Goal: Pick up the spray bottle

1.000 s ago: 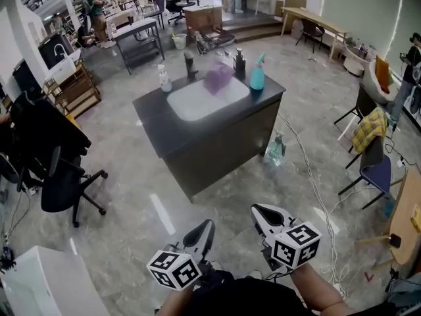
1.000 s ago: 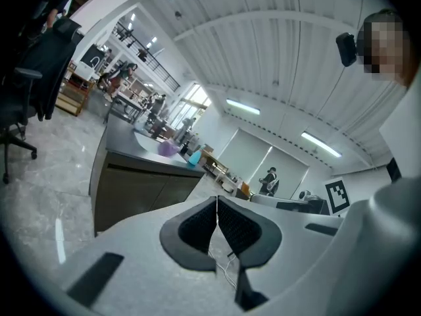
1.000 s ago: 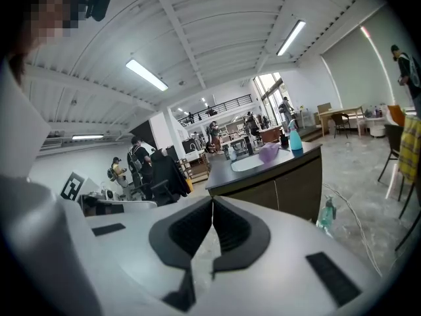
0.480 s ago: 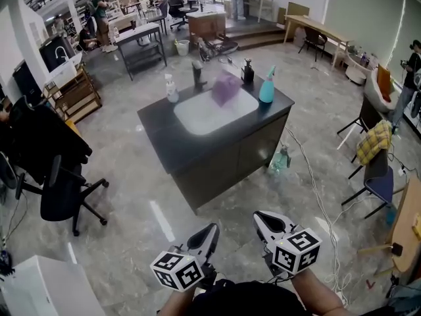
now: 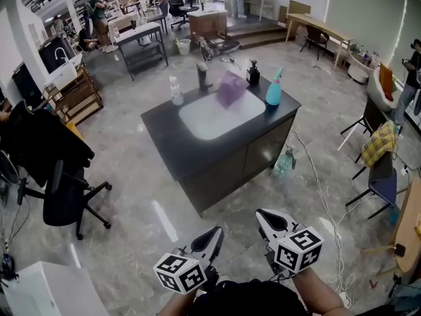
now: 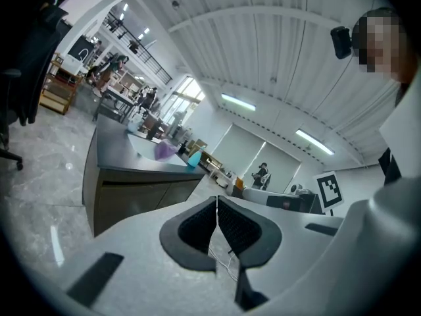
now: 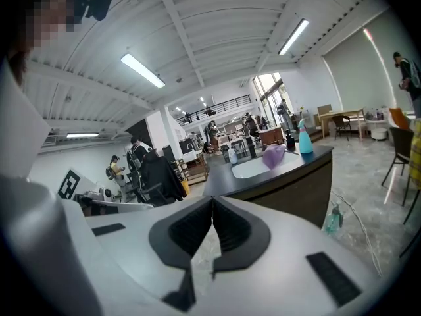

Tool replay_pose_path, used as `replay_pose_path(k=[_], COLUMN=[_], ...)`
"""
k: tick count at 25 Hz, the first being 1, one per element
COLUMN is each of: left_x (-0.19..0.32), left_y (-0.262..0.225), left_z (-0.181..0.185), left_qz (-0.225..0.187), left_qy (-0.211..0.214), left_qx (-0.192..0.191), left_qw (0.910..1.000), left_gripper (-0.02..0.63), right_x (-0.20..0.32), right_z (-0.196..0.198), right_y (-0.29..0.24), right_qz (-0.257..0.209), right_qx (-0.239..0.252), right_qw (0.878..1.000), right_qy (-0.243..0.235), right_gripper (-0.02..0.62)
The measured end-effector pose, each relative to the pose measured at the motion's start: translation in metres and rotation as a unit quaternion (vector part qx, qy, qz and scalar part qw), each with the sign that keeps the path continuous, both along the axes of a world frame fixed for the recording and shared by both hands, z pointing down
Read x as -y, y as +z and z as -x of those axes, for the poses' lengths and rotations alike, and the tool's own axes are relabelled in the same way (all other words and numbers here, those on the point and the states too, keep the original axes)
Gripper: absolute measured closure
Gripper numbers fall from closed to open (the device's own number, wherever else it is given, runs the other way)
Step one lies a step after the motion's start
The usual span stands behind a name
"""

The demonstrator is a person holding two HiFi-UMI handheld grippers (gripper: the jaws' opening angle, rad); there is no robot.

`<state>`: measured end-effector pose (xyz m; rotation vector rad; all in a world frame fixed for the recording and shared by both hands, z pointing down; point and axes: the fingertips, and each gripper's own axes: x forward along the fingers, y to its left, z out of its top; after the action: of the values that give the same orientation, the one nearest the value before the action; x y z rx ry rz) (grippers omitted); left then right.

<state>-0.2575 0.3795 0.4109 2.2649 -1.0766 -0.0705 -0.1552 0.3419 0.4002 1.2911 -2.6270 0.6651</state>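
**Head view.** The left gripper [image 5: 212, 237] and right gripper [image 5: 268, 217] sit near, low in the frame, above the grey floor [image 5: 131, 196]. Both point toward the dark surface [image 5: 172, 143] and are well apart from it. In each gripper view the jaws are pressed together with nothing between them. The teal spray bottle [image 5: 273, 91] stands upright at the far right corner of the surface, just right of the white sink [image 5: 217, 116]. A purple object [image 5: 230, 88], blurred and perhaps a cloth, lies at the sink's far edge. A white bottle [image 5: 175, 92] stands far left. A clear bottle [image 5: 285, 160] stands on the floor, right of the surface.
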Motion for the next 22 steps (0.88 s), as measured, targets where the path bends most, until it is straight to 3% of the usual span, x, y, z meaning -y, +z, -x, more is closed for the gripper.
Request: replay_pose_path(k=[8, 22], left_x=[0.022, 0.047], left_y=[-0.002, -0.003], left_z=[0.009, -0.022], left_qz=[-0.013, -0.015], left_qy=[0.035, 0.003], left_qx=[0.010, 0.009], left_qw=[0.9992, 0.9998], left_gripper=[0.598, 0.598], right_x=[0.011, 0.043], right_z=[0.012, -0.028], right_y=[-0.003, 0.000], right_qz=[-0.011, -0.011], right_qx=[0.001, -0.010], right_qw=[1.000, 1.000], right_qy=[0.022, 0.022], right_gripper=[0.588, 0.588])
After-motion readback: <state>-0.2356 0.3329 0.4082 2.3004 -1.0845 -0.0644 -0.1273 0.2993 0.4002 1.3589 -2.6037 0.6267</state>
